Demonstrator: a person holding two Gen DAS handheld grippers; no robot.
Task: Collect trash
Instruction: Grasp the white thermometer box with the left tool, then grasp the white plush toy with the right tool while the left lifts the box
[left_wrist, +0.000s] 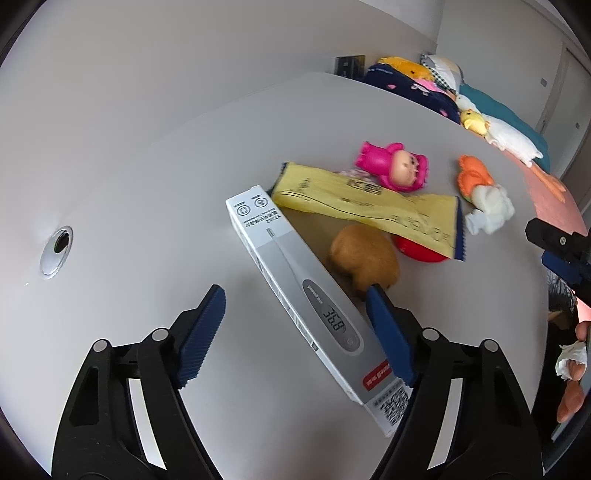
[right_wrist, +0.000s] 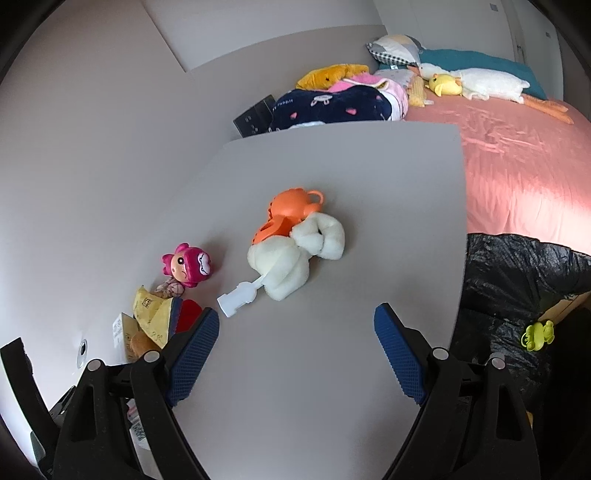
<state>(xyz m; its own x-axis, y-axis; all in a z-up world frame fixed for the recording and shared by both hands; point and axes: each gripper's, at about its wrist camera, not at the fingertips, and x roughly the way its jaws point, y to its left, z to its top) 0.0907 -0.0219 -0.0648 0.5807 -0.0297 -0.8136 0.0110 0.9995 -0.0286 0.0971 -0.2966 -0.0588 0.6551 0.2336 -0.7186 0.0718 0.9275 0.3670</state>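
On the grey table, the left gripper has its fingers spread wide around the near end of a thermometer box, the right pad beside the box's edge; whether it touches cannot be told. Beyond the box lie a yellow wrapper, a brown plush toy, a red object under the wrapper, and a pink doll. The right gripper hovers with fingers wide and nothing between them, aimed at a white fluffy wad beside an orange toy. A black trash bag hangs off the table's right edge.
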